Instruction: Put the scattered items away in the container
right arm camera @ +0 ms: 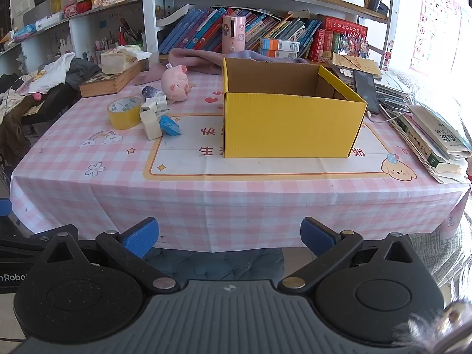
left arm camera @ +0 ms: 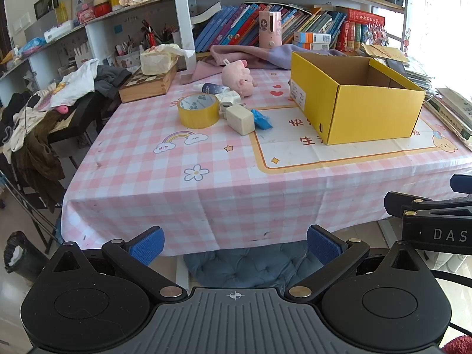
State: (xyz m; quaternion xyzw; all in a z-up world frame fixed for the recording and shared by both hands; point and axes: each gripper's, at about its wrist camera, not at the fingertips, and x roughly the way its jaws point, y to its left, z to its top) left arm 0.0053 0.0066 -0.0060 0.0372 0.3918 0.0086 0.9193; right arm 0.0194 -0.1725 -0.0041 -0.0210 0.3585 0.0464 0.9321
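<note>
A clothes-heaped chair (left arm camera: 59,109) is seen at the left of the pink checked tablecloth (left arm camera: 206,183). Tape roll (left arm camera: 198,111), charger block (left arm camera: 240,119) and plush pig (left arm camera: 237,80) are clustered left of the yellow box (left arm camera: 368,115). Bookshelves (right arm camera: 265,29) are ranged behind. The left gripper (left arm camera: 235,243) and right gripper (right arm camera: 229,237) are held spread apart, empty, short of the table edge.

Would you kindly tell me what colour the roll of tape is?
Yellow; the roll of tape shows best in the left wrist view.
</note>
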